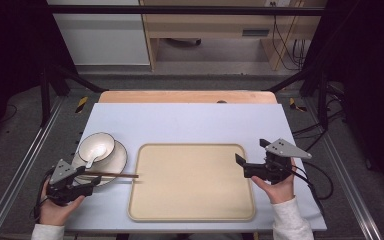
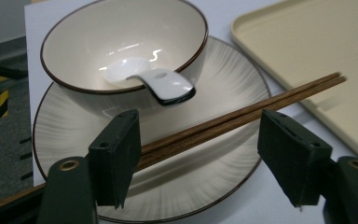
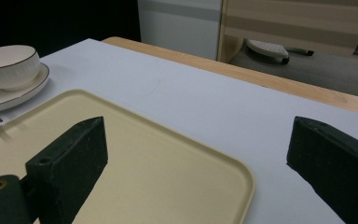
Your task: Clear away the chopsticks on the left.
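A cream bowl (image 1: 96, 146) with a dark rim stands on a ribbed plate (image 1: 116, 161) at the table's left, and a white spoon (image 1: 92, 156) lies in it. Brown chopsticks (image 1: 115, 175) lie across the plate, tips at the beige tray's (image 1: 190, 185) left rim. My left gripper (image 1: 94, 181) is open at the plate's near edge. In the left gripper view the chopsticks (image 2: 242, 114) run between the jaws of my left gripper (image 2: 196, 116), over the plate (image 2: 233, 79) and below the bowl (image 2: 121, 37) and spoon (image 2: 168, 86). My right gripper (image 1: 251, 151) is open, holding nothing, over the tray's right rim (image 3: 242, 182).
The pale tabletop (image 1: 190, 125) extends beyond the tray to a wooden strip (image 1: 187, 96) at the far edge. Metal rails and a black frame run along both sides. Cables (image 1: 320, 175) trail on the right. A cabinet and a wooden desk stand beyond.
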Demonstrator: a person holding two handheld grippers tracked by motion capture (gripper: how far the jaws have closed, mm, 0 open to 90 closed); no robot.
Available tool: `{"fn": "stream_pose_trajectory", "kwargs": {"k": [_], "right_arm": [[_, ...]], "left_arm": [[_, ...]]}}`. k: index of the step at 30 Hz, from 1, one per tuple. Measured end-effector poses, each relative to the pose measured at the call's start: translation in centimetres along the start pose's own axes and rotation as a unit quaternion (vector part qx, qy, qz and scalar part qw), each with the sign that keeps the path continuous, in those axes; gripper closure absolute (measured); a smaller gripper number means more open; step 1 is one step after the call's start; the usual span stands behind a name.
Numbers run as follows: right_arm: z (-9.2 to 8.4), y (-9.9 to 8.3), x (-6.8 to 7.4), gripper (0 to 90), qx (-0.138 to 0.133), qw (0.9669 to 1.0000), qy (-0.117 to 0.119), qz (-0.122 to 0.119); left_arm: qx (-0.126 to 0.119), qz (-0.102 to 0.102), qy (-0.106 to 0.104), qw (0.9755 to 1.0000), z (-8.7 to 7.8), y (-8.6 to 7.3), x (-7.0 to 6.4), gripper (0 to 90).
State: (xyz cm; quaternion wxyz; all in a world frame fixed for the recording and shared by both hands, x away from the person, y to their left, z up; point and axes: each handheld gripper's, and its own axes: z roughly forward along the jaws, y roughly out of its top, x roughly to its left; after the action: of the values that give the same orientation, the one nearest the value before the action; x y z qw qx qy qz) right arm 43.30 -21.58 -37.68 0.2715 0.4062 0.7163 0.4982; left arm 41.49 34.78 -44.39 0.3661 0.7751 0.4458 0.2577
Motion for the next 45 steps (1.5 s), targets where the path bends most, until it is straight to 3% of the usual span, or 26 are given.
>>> {"fn": "stream_pose_trajectory", "kwargs": {"k": [5, 13, 22, 23, 31, 45], "right_arm": [[0.24, -0.10, 0.03, 5.4, 0.005, 1.0000, 0.000, 0.000], [0.27, -0.13, 0.01, 5.5, 0.007, 1.0000, 0.000, -0.002], [0.25, -0.13, -0.01, 5.5, 0.007, 1.0000, -0.001, -0.002], [0.28, -0.14, 0.00, 5.5, 0.007, 1.0000, 0.000, -0.003], [0.21, -0.14, -0.15, 5.6, 0.006, 1.0000, -0.002, 0.000], [0.16, -0.19, -0.28, 5.8, 0.006, 1.0000, -0.001, 0.001]], "left_arm": [[0.013, 0.006, 0.010, 0.9998, 0.93, -0.37, 0.18, 35.5], [0.015, 0.015, 0.015, 0.9997, 1.08, -0.36, 0.06, 38.9], [0.037, 0.024, 0.005, 0.9990, 1.34, -0.29, -0.19, 43.9], [0.038, 0.025, 0.003, 0.9990, 1.34, -0.30, -0.20, 48.7], [0.049, 0.032, -0.008, 0.9983, 1.21, -0.03, -0.63, 57.4], [0.055, 0.020, -0.023, 0.9981, 1.14, 0.36, -0.80, 72.4]]}}
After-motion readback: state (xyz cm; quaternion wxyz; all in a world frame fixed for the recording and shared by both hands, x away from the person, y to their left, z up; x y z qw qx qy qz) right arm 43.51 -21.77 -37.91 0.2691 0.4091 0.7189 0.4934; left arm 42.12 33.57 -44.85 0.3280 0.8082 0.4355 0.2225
